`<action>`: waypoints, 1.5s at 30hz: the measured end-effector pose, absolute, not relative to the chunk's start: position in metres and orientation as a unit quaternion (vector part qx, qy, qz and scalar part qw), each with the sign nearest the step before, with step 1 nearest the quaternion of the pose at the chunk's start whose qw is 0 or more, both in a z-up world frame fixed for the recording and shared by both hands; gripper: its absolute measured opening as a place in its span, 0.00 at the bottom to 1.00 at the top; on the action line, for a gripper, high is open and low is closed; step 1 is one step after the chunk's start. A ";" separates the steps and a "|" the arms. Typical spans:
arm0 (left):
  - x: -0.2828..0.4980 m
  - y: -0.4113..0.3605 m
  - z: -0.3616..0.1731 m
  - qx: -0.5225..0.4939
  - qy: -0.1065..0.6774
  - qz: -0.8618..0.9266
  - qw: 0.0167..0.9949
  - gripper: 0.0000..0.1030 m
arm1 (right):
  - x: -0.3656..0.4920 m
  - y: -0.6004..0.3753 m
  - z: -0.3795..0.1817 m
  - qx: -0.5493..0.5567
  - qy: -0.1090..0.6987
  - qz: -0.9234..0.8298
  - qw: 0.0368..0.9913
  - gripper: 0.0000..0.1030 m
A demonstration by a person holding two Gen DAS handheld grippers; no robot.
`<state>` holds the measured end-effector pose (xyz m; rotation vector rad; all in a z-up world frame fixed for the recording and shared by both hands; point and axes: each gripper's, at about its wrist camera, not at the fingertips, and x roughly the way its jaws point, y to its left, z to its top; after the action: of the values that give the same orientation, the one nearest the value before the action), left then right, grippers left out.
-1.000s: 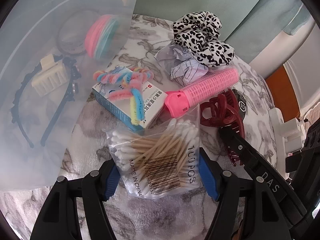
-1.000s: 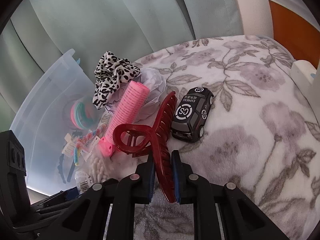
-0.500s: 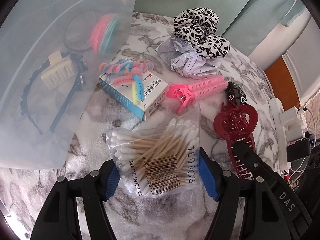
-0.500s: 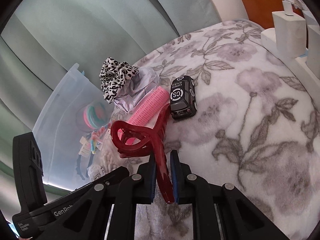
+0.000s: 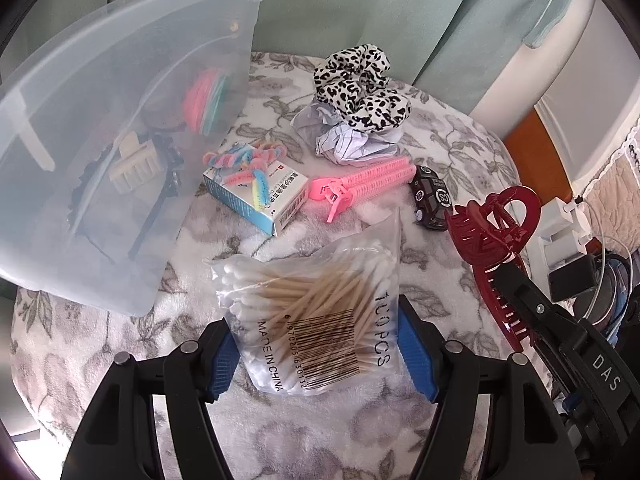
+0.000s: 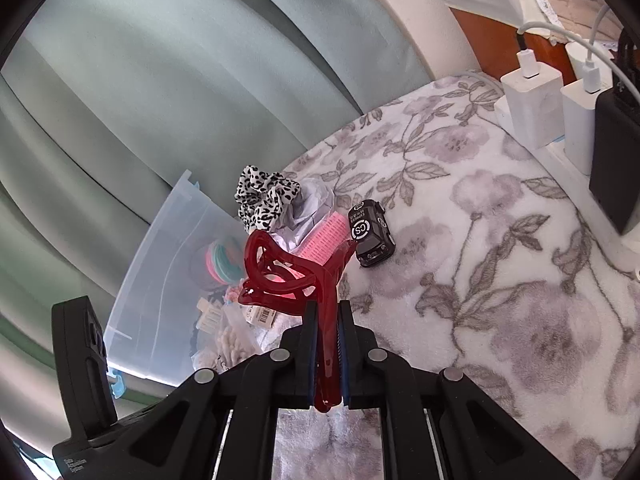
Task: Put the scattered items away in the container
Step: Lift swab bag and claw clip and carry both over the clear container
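Our left claw [image 5: 320,350] is clamped on a bag of cotton swabs [image 5: 316,312], with one blue pad on each side of the bag. The bag sits low in the middle of the left wrist view, above the flowery blanket [image 5: 420,288].

Our right claw [image 6: 328,344] is shut tight on the dark red hair clip [image 6: 296,276]. In the right wrist view the clip sticks up out of the pads, and its round loops hide part of the things behind it. In the left wrist view we see the same clip [image 5: 492,240] at the right side, held up off the blanket.

The clear container [image 5: 100,160] fills the upper left of the left wrist view. Through its wall we can see a cream hair clip [image 5: 136,164], a black headband [image 5: 160,200] and some pink and green hair ties [image 5: 208,100].

More things lie on the blanket between the container and the red clip. Just right of the container is a small blue and white box [image 5: 260,196] with a rainbow fuzzy stick [image 5: 248,168] on top. Next comes a pink hair roller [image 5: 360,184], then a little black toy car [image 5: 432,200]. Above them in the frame, a spotted scrunchie [image 5: 360,84] rests on some crumpled paper [image 5: 348,140].

At the right edge of the right wrist view, white chargers [image 6: 536,100] stand in a row beside the blanket.
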<state>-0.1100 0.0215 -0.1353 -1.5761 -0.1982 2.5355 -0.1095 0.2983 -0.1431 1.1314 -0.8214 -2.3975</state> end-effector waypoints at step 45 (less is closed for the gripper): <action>-0.058 -0.141 0.128 -0.200 -0.263 0.943 0.028 0.69 | -0.017 0.249 0.139 0.099 -0.320 -0.895 0.294 0.09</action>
<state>-0.0581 -0.1408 0.1282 -0.6172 -0.8116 2.9116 -0.0169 0.2493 0.1392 0.2627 -0.8521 -2.3838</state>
